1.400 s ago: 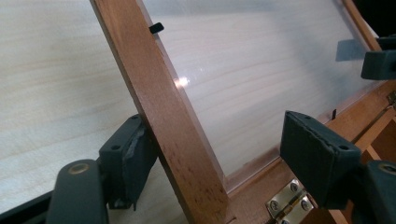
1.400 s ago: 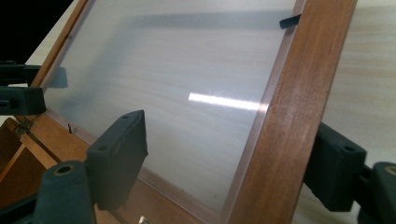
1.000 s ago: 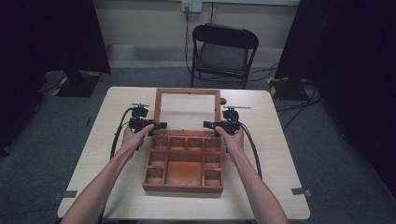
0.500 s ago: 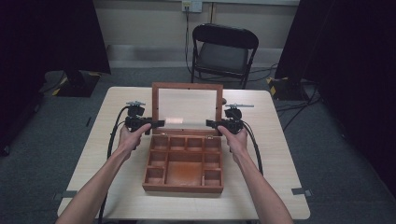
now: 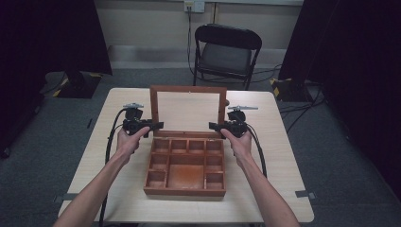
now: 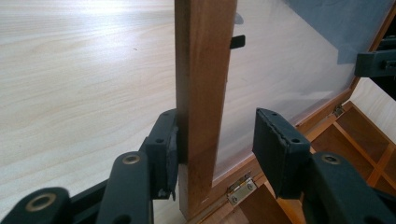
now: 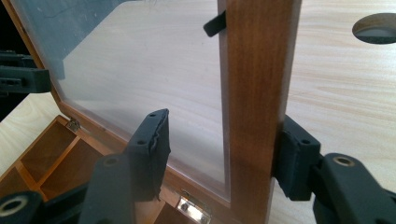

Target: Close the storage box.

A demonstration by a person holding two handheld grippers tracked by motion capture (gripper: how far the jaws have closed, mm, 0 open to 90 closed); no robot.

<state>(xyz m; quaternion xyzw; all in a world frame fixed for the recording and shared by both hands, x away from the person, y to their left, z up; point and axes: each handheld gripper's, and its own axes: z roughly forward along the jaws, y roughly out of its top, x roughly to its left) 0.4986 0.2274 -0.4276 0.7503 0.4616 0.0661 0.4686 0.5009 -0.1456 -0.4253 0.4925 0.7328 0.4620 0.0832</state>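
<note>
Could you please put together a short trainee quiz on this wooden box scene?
1. True or false: the glass-paned lid of the compartment box lies shut.
2. What do the left gripper and right gripper each straddle? A) the box's front wall B) a side rail of the lid C) a divider
3. What stands beyond the far edge of the table?

Key: 1 false, the lid stands raised. 2 B. 3 a black folding chair.
</note>
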